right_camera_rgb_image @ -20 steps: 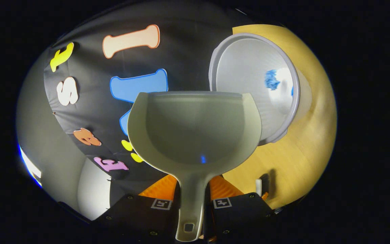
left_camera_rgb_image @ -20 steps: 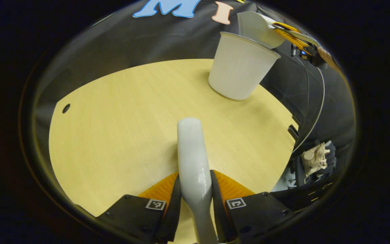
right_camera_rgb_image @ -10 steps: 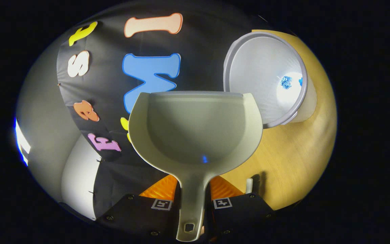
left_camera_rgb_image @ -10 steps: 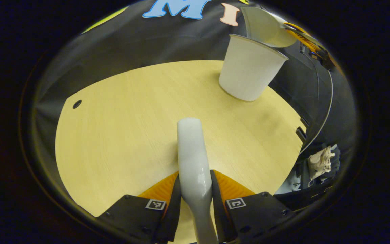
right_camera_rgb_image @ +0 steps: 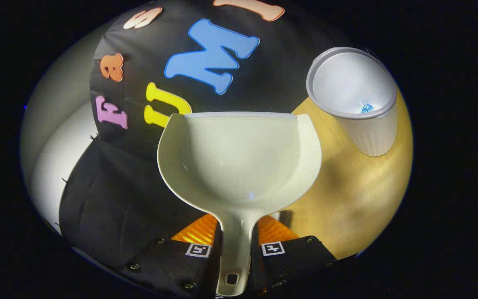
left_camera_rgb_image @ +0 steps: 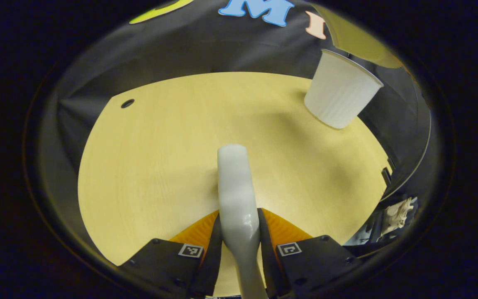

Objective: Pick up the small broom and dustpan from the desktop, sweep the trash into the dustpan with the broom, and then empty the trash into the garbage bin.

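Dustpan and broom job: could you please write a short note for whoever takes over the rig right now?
Left tongs: shut on the broom handle, held over the desktop.
Right tongs: shut on the dustpan handle; the pan looks empty.
Garbage bin: upright on the desktop's far right, blue trash inside.
Done: trash swept and emptied into the bin.
Left: nothing in the task; probably set both tools down.
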Action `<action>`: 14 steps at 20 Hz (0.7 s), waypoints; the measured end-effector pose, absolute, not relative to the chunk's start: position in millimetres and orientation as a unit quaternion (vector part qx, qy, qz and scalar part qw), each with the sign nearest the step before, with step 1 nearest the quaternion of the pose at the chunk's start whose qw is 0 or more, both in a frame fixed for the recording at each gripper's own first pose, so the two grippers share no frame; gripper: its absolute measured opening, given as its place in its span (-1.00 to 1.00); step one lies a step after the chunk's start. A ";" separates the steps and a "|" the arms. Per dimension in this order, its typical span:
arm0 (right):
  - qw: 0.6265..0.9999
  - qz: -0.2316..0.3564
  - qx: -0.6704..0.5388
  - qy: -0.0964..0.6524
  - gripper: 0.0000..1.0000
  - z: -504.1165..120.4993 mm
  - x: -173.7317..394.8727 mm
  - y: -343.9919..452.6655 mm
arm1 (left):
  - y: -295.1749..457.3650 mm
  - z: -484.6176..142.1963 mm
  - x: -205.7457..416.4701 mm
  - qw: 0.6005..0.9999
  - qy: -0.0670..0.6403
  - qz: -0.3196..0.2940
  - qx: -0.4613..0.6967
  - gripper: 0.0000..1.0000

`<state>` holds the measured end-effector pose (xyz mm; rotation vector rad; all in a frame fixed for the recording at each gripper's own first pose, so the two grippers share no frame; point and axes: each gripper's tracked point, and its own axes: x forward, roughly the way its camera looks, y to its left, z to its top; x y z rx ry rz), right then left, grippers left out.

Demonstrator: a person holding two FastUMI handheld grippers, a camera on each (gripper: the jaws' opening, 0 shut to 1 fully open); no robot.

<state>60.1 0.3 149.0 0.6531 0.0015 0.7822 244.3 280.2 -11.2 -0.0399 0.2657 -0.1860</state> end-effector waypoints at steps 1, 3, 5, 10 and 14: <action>0.888 0.353 0.294 0.005 -0.41 140.6 68.9 6.2 | 285.8 -13.6 244.2 0.987 0.135 -0.087 -0.025 0.01; 0.915 0.310 0.260 0.015 -0.41 117.3 84.9 15.8 | 292.6 -14.6 245.5 0.987 0.136 -0.084 -0.035 -0.03; 0.932 0.274 0.234 0.026 -0.40 97.4 99.1 23.7 | 297.0 -14.9 247.1 0.987 0.136 -0.081 -0.038 -0.03; 0.965 0.192 0.171 0.052 -0.40 46.9 137.7 24.9 | 305.7 -18.4 251.0 0.985 0.144 -0.080 -0.042 0.01; 0.986 0.109 0.107 0.067 -0.40 0.4 174.0 4.2 | 310.1 -21.7 254.3 0.986 0.147 -0.063 -0.043 -0.03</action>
